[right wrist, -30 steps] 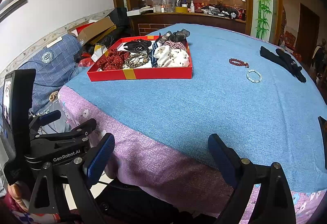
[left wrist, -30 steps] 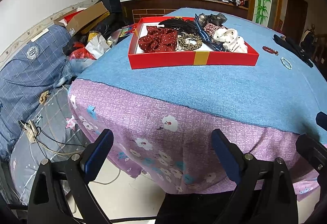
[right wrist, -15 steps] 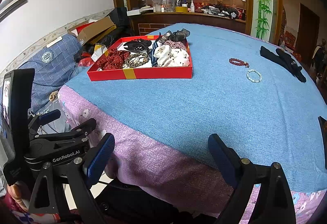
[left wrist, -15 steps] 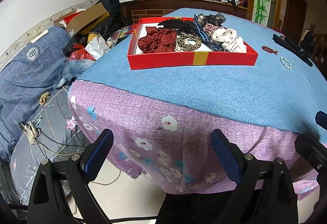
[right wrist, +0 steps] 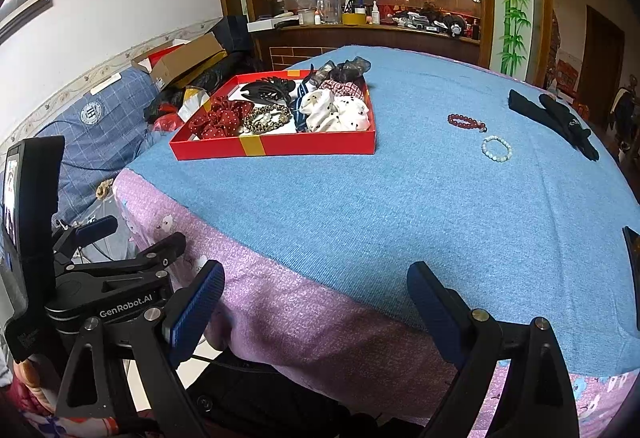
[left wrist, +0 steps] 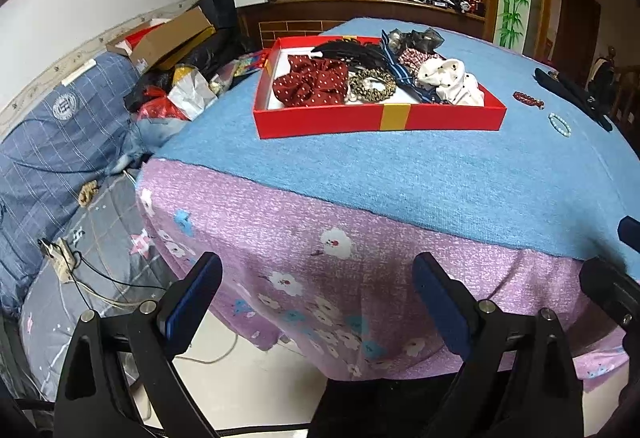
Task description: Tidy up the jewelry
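The table (right wrist: 400, 206) is covered w/ a blue cloth (left wrist: 440, 174) over a purple floral cloth (left wrist: 320, 270); a blue plaid sofa (left wrist: 60, 142) is seen beside it at left.

A red box (right wrist: 280, 148) w/ a gold band is set on the blue cloth toward the far left. It is filled w/ hair items: a dark-red dotted scrunchie (left wrist: 310, 82), a white dotted scrunchie (right wrist: 336, 112), a black hair claw (right wrist: 268, 90), a leopard-print scrunchie (left wrist: 372, 88) & a grey sheer one (right wrist: 344, 68) at the back.

A black folded item (right wrist: 554, 120) is laid near the table's far right edge, exact kind not told.

Two bracelets are left on the cloth outside the box, well right of it & near each other: a dark-red bead bracelet (right wrist: 466, 122) & a pale bead bracelet (right wrist: 497, 149) just nearer the camera.

The left tongs (left wrist: 318, 294) are held released at the near table edge, nothing betw. the pads. The right tongs (right wrist: 316, 302) are likewise spread wide & empty, low by the near edge, well apart from both bracelets.
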`<state>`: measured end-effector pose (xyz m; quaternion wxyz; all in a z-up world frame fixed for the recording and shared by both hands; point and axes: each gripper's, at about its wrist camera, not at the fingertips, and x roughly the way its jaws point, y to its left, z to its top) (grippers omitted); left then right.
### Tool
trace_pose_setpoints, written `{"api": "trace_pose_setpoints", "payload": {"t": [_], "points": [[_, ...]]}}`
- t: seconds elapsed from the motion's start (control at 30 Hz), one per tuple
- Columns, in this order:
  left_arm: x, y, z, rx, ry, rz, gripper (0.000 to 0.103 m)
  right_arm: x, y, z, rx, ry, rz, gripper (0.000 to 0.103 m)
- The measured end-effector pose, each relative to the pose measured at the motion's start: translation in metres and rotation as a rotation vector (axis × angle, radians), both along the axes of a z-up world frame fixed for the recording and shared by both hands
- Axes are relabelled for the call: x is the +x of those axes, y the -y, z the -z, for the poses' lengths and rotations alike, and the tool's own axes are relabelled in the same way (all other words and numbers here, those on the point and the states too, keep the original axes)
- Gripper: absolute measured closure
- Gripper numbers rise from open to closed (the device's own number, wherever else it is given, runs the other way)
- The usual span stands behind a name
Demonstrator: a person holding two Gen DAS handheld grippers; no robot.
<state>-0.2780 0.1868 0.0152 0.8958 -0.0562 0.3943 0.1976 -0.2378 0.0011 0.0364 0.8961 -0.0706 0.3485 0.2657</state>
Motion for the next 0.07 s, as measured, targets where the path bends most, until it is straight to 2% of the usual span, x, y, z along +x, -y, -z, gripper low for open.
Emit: {"api": "trace_pose_setpoints", "payload": {"t": [0.07], "points": [[-0.0012, 0.0004, -0.0010, 0.011, 0.005, -0.007, 0.008, 0.0005, 0.0005, -0.0005, 0.002, 0.000, 0.004, 0.008]]}}
